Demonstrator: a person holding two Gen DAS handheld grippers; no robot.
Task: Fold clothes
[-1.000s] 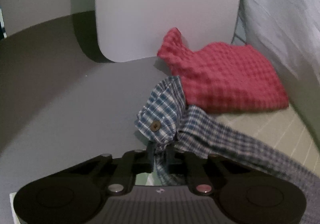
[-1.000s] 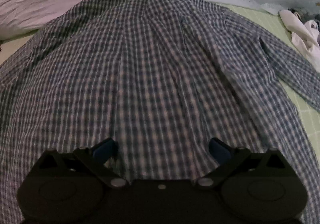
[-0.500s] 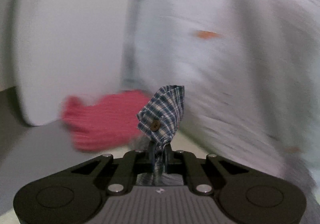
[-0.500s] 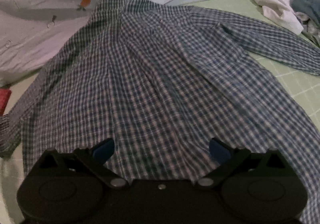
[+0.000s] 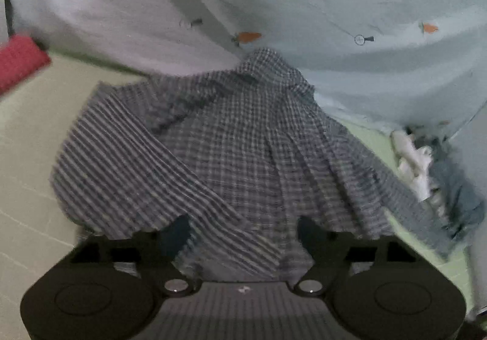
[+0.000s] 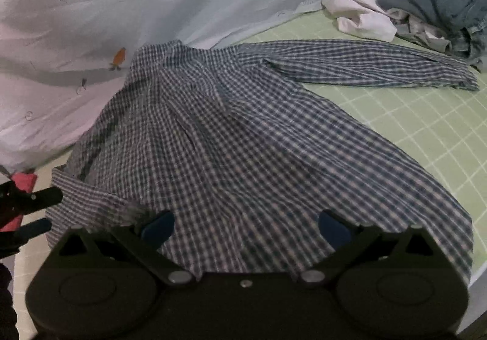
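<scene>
A blue-and-white checked shirt [image 5: 249, 139] lies back-up on the green gridded sheet [image 6: 426, 133]. Its left sleeve [image 5: 127, 163] is folded in over the body, and the end lies loose between the spread fingers of my left gripper [image 5: 243, 230], which is open. In the right wrist view the shirt [image 6: 243, 142] spreads out ahead, its other sleeve [image 6: 365, 66] stretched out to the right. My right gripper [image 6: 246, 229] hovers open over the shirt's hem, holding nothing. The left gripper [image 6: 54, 209] shows at the left edge, beside the folded cuff.
A pale blue carrot-print quilt [image 5: 319, 5] is bunched behind the collar. A red waffle cloth [image 5: 18, 63] lies far left. A pile of white and denim clothes [image 6: 426, 5] sits at the back right, near the outstretched cuff. The bed's edge runs along the lower right.
My left gripper swung right with the cuff, laid the sleeve over the shirt's body, and opened, letting go. The right gripper drew back over the hem and stayed open.
</scene>
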